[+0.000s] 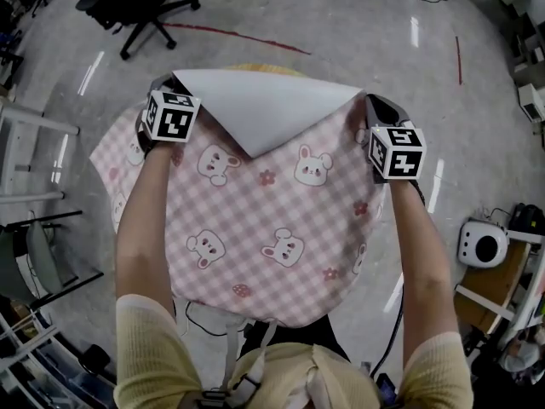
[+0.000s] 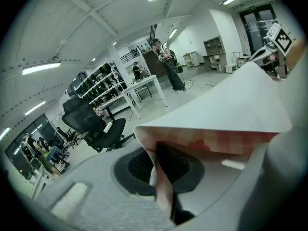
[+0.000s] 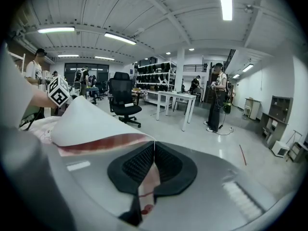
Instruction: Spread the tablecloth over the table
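A pink checked tablecloth [image 1: 255, 228] printed with white bunnies is stretched out in the air between my two grippers. Its far edge is folded back toward me and shows a white underside [image 1: 255, 105]. My left gripper [image 1: 162, 88] is shut on the cloth's far left corner [image 2: 161, 177]. My right gripper [image 1: 375, 109] is shut on the far right corner [image 3: 147, 177]. The cloth hides nearly all of the round table; only a thin strip of its far rim [image 1: 247, 67] shows past the folded edge.
A black office chair [image 1: 128, 11] stands on the grey floor at the back left. White shelving [image 1: 21, 156] is at the left, and a wooden shelf with a white device [image 1: 483, 245] at the right. People [image 3: 216, 97] stand by white desks [image 3: 175, 102] farther off.
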